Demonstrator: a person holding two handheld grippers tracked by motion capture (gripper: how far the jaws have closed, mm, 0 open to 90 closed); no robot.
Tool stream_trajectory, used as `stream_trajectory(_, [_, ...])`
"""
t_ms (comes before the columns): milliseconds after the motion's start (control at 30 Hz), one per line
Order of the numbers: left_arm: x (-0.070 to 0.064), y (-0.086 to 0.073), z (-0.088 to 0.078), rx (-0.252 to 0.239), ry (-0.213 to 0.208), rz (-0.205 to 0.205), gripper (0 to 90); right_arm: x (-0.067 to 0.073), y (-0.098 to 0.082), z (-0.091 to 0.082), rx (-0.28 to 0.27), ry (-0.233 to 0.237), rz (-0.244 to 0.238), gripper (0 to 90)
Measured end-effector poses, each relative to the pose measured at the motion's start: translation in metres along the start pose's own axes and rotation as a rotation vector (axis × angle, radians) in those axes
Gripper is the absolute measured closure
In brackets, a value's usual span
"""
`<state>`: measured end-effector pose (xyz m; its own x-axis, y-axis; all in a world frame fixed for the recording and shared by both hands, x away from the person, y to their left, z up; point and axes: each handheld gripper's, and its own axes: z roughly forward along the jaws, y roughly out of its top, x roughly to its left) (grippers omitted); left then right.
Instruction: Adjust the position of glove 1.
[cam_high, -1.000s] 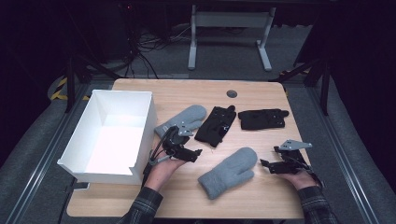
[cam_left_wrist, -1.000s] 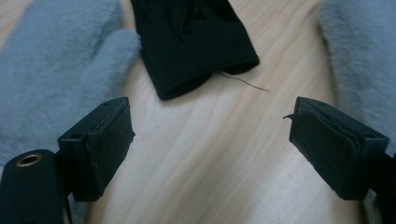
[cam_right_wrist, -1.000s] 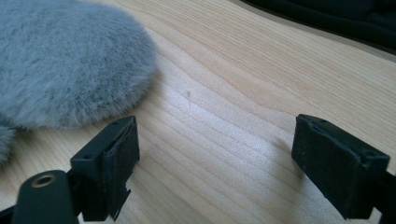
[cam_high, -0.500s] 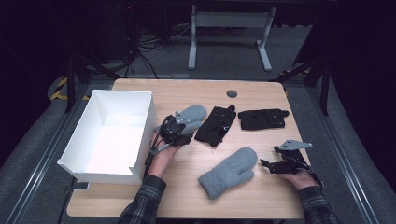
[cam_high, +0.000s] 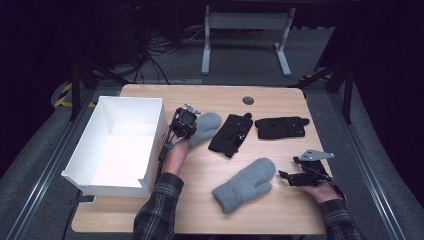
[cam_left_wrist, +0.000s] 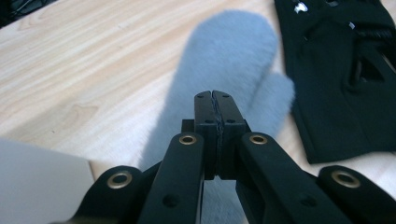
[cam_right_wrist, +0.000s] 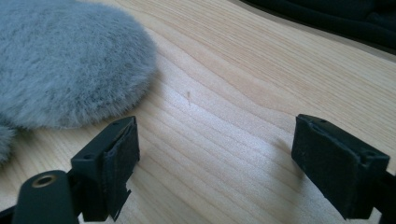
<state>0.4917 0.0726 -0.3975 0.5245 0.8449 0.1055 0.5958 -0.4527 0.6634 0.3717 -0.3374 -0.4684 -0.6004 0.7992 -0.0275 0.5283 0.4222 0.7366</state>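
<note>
- Step in hand, as I read it: picking the far grey mitten to drop it in the white box. Sorting gloves off the tabletop.
- Left tool sits right on the cuff end of that mitten, just beside the box's right wall.
- Left gripper view: left tool has just been closing and its jaws now stand fully together, pad against pad. Mitten lies directly under and ahead. No fabric visible between the pads; can't tell if any pile is nipped underneath.
- Right tool rests at the tabletop's near right, jaws wide apart, holding nothing. Right gripper view: right tool is over bare wood, with the near grey mitten just beside its left jaw, not touching.
- Near grey mitten lies front centre. The two black gloves lie mid-tabletop.
- Next move: confirm the grip holds on lift. If it's empty, reopen, go deeper into the cuff and re-close. Then carry left over the box rim.
- Risk: a thin fleece pinch may slip.
- Writing: none readable. A small white mark on the black glove is too blurred to make out.
</note>
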Motion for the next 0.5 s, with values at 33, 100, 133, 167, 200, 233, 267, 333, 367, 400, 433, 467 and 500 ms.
stream_trajectory(33, [0.001, 0.003, 0.002, 0.010, 0.010, 0.003, 89.8, 0.000, 0.000, 0.000, 0.000, 0.000, 0.000, 15.6])
stream_trajectory(100, [0.004, 0.006, 0.008, 0.019, 0.015, -0.007, 89.9, 0.000, 0.000, 0.000, 0.000, 0.000, 0.001, 15.6])
stream_trajectory(133, [0.005, 0.007, 0.011, 0.029, 0.025, -0.007, 89.8, 0.000, 0.000, 0.000, 0.000, 0.000, 0.002, 15.6])
stream_trajectory(167, [0.006, 0.007, 0.014, 0.037, 0.029, -0.013, 89.8, 0.000, 0.000, 0.000, 0.000, 0.000, 0.002, 15.6])
stream_trajectory(200, [0.007, 0.007, 0.017, 0.042, 0.029, -0.018, 89.9, 0.000, 0.000, 0.000, 0.000, 0.000, 0.002, 15.6])
stream_trajectory(233, [0.008, 0.007, 0.021, 0.054, 0.041, -0.017, 89.8, 0.000, 0.000, 0.000, 0.000, 0.000, 0.002, 15.6])
stream_trajectory(267, [0.010, 0.006, 0.025, 0.068, 0.044, -0.017, 89.8, 0.000, 0.000, 0.000, 0.001, 0.001, 0.003, 15.6])
stream_trajectory(333, [0.012, 0.003, 0.032, 0.103, 0.050, -0.024, 89.8, 0.000, 0.000, 0.000, 0.001, 0.002, 0.003, 15.6])
stream_trajectory(367, [0.012, 0.002, 0.034, 0.114, 0.054, -0.024, 89.8, 0.000, 0.000, 0.000, 0.001, 0.002, 0.003, 15.6])
stream_trajectory(400, [0.013, 0.000, 0.038, 0.127, 0.042, -0.031, 89.8, 0.000, 0.000, 0.000, 0.001, 0.002, 0.003, 15.6])
stream_trajectory(433, [0.014, -0.002, 0.040, 0.137, 0.032, -0.037, 89.8, 0.000, 0.000, 0.000, 0.001, 0.002, 0.003, 15.6])
stream_trajectory(467, [0.014, -0.003, 0.041, 0.146, 0.024, -0.039, 89.8, 0.000, 0.000, 0.000, 0.001, 0.002, 0.002, 15.6])
stream_trajectory(500, [0.014, -0.004, 0.042, 0.152, 0.016, -0.041, 89.9, 0.000, 0.000, 0.000, 0.001, 0.002, 0.002, 15.6])
